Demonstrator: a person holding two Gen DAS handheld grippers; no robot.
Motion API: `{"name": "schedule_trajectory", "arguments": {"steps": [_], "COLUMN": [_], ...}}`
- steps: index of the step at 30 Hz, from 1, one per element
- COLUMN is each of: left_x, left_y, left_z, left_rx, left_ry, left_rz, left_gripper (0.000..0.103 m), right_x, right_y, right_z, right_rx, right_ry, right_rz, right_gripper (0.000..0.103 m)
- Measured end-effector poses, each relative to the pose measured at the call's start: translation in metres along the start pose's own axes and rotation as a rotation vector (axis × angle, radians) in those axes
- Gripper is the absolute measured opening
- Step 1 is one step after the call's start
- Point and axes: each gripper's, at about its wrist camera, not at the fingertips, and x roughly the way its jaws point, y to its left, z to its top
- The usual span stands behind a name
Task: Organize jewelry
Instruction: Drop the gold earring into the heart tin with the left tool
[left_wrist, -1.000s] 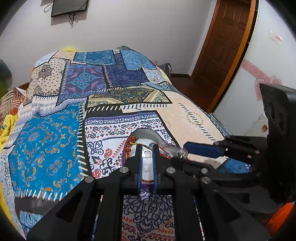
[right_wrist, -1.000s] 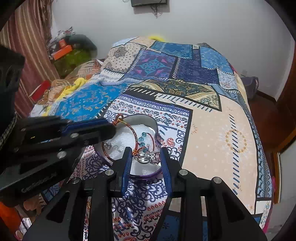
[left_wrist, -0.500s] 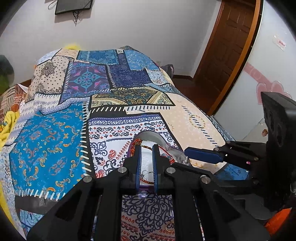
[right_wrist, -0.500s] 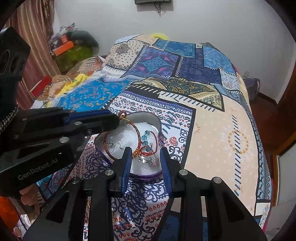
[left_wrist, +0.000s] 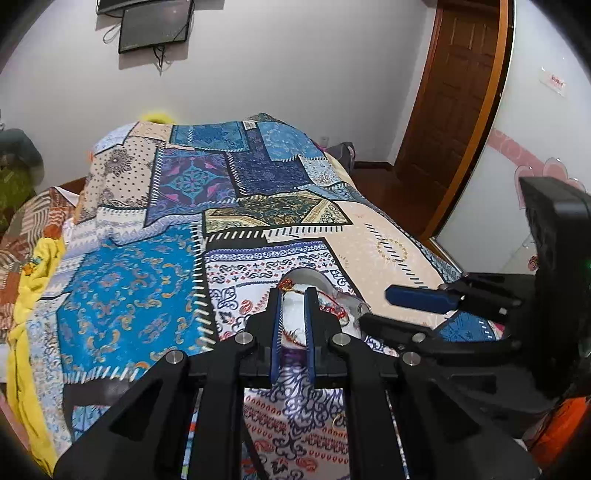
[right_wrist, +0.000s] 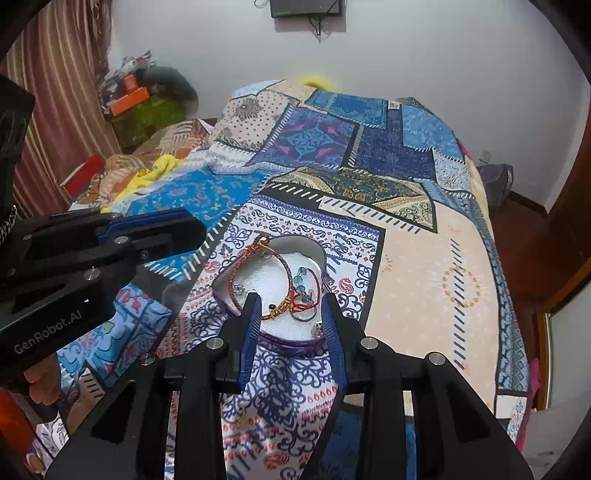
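While bracelets (right_wrist: 291, 295) lie in the heart-shaped tin (right_wrist: 321, 258) | left gripper (left_wrist: 292, 328) clenched, empty | right gripper (right_wrist: 290, 325) parted, empty | next: fetch remaining jewelry.

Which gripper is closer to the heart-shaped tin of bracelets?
Right, it seems. The right gripper hangs over the near rim of the tin; the left gripper is off to its side, apart.

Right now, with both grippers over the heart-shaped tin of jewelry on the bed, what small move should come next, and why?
Probably lower the right gripper a little onto the red cord bracelet and close. Its jaws stand apart with the bracelet's knotted part framed between them, inside the heart-shaped tin; the left gripper is nearly shut and shows nothing clearly gripped.
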Motion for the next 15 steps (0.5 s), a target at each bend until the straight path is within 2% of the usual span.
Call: {"name": "schedule_trajectory", "arguments": {"steps": [2, 10, 15], "left_x": [-0.006, -0.032, -0.041], "left_y": [0.000, 0.003, 0.002], "left_z": [-0.002, -0.017, -0.032], "left_rx": [0.004, -0.006, -0.008], "left_ry": [-0.003, -0.010, 0.011], "left_rz": [0.015, 0.049, 0.059], "left_gripper": [0.009, 0.025, 0.025], "right_x": [-0.007, -0.025, -0.028], "right_y": [0.002, 0.006, 0.006], "right_z": [-0.001, -0.010, -0.020], "right_rx": [-0.001, 0.010, 0.032], "right_ry": [-0.008, -0.012, 0.010], "right_rz": [-0.007, -0.019, -0.008], "right_gripper": [0.030, 0.031, 0.036]}}
